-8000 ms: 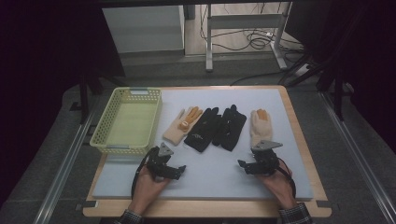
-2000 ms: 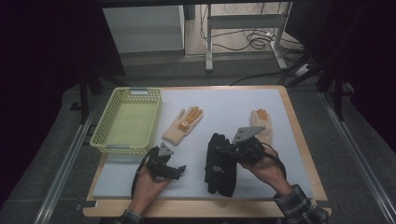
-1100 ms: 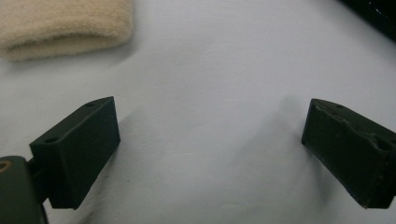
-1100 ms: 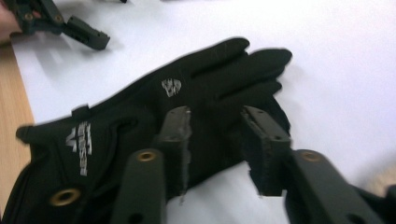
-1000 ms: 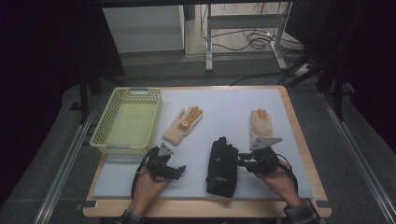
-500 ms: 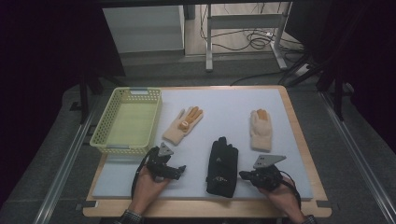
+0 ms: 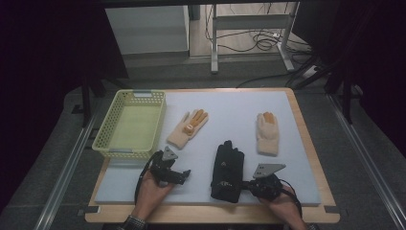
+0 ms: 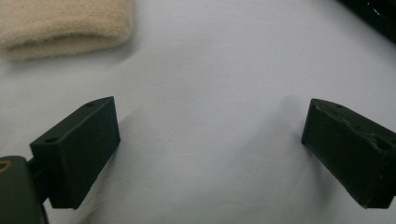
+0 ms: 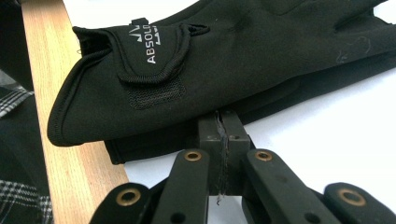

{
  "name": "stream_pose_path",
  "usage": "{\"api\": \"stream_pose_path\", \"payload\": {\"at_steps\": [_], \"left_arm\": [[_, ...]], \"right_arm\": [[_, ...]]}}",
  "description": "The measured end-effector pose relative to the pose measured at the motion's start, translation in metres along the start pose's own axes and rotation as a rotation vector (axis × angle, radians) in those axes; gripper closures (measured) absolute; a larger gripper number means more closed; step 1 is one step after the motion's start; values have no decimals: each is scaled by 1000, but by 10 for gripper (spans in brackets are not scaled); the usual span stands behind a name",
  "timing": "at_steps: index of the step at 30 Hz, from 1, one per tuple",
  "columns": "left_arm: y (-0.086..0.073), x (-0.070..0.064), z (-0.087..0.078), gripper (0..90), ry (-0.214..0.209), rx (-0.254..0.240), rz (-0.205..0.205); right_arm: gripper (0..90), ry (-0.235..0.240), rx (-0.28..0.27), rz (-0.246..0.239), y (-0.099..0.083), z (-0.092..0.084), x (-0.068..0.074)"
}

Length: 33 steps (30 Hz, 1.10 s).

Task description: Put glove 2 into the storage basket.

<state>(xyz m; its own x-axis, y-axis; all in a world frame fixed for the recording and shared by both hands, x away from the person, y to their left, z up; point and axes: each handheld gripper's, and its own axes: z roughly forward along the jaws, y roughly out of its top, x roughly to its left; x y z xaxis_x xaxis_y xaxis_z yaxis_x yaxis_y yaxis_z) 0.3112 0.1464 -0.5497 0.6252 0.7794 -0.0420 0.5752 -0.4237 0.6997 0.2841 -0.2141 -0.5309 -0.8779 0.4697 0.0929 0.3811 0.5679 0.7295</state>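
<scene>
My right tool [image 9: 223, 122], jaws fully closed with nothing between them, rests against the black gloves [image 7: 228, 170] stacked near the table's [image 7: 297, 103] front edge; my left tool [image 8: 210, 140] stands wide open, empty.

High view looks down and forward over the whole table [image 7: 306, 143]. Right gripper view sits low, close against the black gloves [image 9: 224, 60], shared with the high view [image 7: 229, 170]. Left gripper view hugs the white mat [image 8: 210, 93].
</scene>
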Motion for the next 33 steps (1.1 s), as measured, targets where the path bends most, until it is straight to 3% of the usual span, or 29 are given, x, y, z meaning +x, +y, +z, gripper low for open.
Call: {"api": "stream_pose_path", "payload": {"at_steps": [16,33], "left_arm": [[0,0,0,44,0,0,1],[0,0,0,44,1,2,2]], "right_arm": [[885,-47,-5,12,19,24,6],[886,-81,-3,26,49,56,-5]]}}
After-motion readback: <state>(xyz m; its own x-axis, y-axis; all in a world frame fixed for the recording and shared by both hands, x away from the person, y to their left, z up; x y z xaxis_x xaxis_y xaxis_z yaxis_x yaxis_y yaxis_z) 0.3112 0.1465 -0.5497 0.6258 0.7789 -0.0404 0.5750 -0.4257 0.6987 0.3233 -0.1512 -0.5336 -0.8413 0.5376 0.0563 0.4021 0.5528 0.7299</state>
